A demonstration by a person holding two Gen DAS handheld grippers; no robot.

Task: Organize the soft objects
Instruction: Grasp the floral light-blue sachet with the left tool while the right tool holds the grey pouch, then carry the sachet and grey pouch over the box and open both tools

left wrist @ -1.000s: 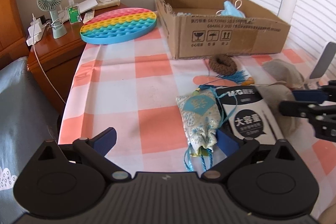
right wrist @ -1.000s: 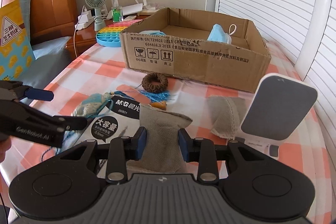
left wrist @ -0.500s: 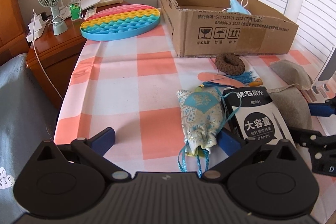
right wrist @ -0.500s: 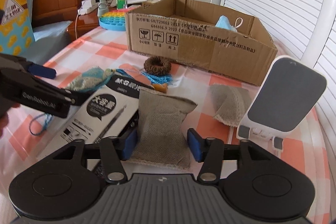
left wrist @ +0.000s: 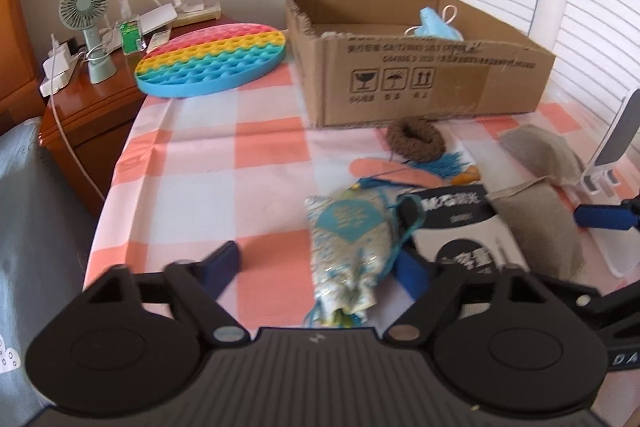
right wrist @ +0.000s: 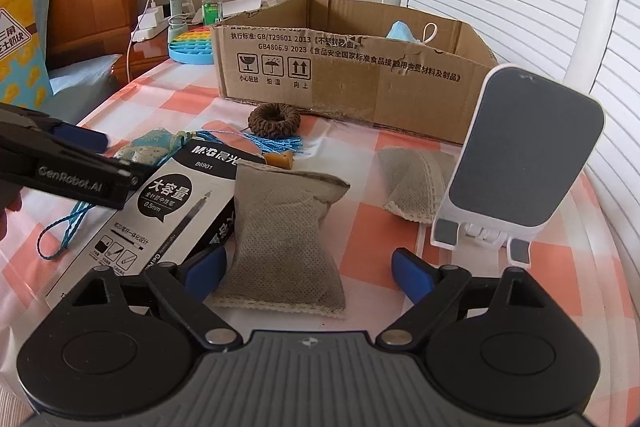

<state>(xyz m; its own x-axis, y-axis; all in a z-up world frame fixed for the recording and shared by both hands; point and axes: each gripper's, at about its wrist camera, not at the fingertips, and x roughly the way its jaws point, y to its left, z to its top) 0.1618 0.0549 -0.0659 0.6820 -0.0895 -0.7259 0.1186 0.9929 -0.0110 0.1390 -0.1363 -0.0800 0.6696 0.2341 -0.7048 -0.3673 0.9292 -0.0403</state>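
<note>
1. Right gripper (right wrist: 308, 269) is seen low in the right wrist view, jaws spread wide and grasping nothing; the grey sachet (right wrist: 282, 235) lies between them on the checked worktop (right wrist: 372, 239), with the left jaw close to its edge and the right jaw well apart.
2. Left gripper (left wrist: 320, 263) is likewise released; the patterned blue pouch (left wrist: 348, 239) lies between its jaws at lower centre of the left wrist view, nearer the right jaw.
3. The pen box (right wrist: 160, 203) (rigid, not a soft item by appearance) is touching the sachet's left side. It should be left out of the pinch.
4. The cardboard box (right wrist: 348, 75) stands at upper centre, open-topped, with a blue face mask (right wrist: 402, 31) already inside. It is judged to be the destination.
5. The step in hand is judged to be the grasp of the sachet. The jaws should be centred across its narrow waist before closing, and closed gently, since loose filling is likely to shift.
6. A second grey sachet (right wrist: 416, 183), a brown scrunchie (right wrist: 274, 121) and a phone stand (right wrist: 520, 155) are noted nearby. The stand (just right of the sachet) should be cleared on the lift.
</note>
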